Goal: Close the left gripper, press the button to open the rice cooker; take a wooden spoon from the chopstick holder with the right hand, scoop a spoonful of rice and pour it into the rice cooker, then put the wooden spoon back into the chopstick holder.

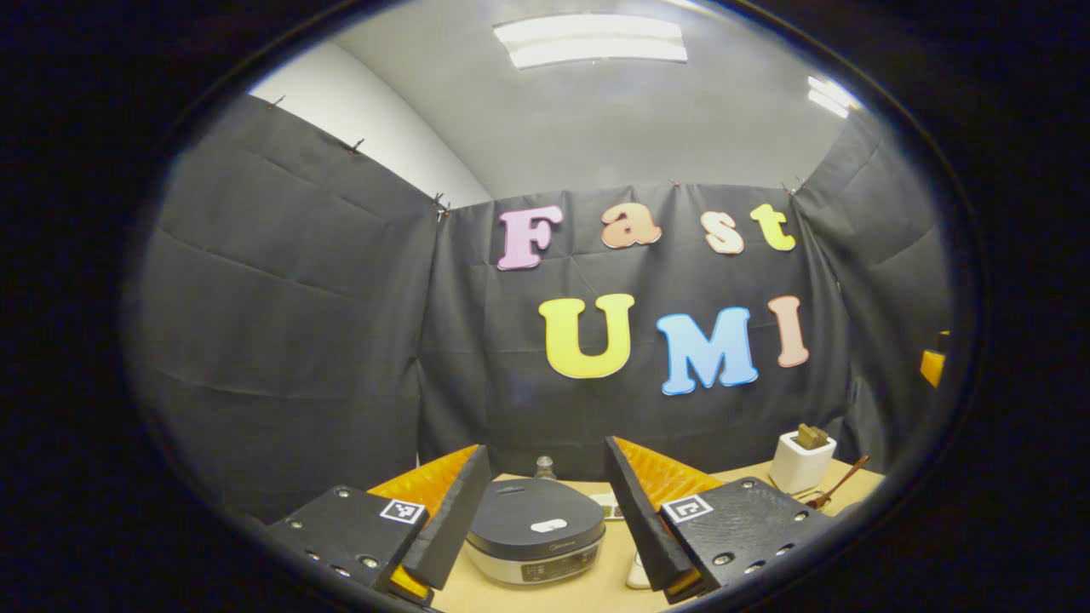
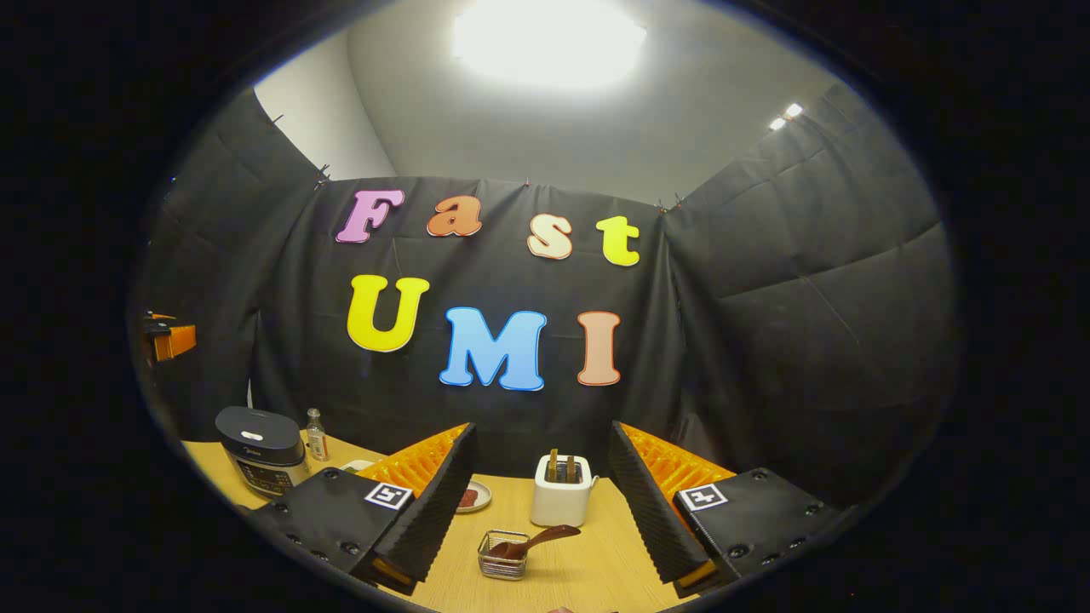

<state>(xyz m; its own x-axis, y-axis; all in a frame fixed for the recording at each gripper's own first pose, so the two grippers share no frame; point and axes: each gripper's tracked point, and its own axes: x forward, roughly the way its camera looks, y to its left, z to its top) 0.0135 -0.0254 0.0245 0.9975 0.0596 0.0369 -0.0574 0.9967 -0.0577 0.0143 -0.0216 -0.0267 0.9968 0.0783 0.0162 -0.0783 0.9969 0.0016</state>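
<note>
Closed rice cooker (image 1: 535, 529) sits between the spread left gripper (image 1: 545, 485) fingers.

Each gripper, the left gripper (image 1: 545, 519) and the right gripper (image 2: 542, 511), carries two flat black plates with silver screws and a small square black-and-white marker. The fingers (image 1: 456, 511) are ribbed wedges.

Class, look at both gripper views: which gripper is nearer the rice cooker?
Left. The left gripper is open with the rice cooker just ahead between its fingers; from the right gripper, the cooker sits far off to the left.
</note>
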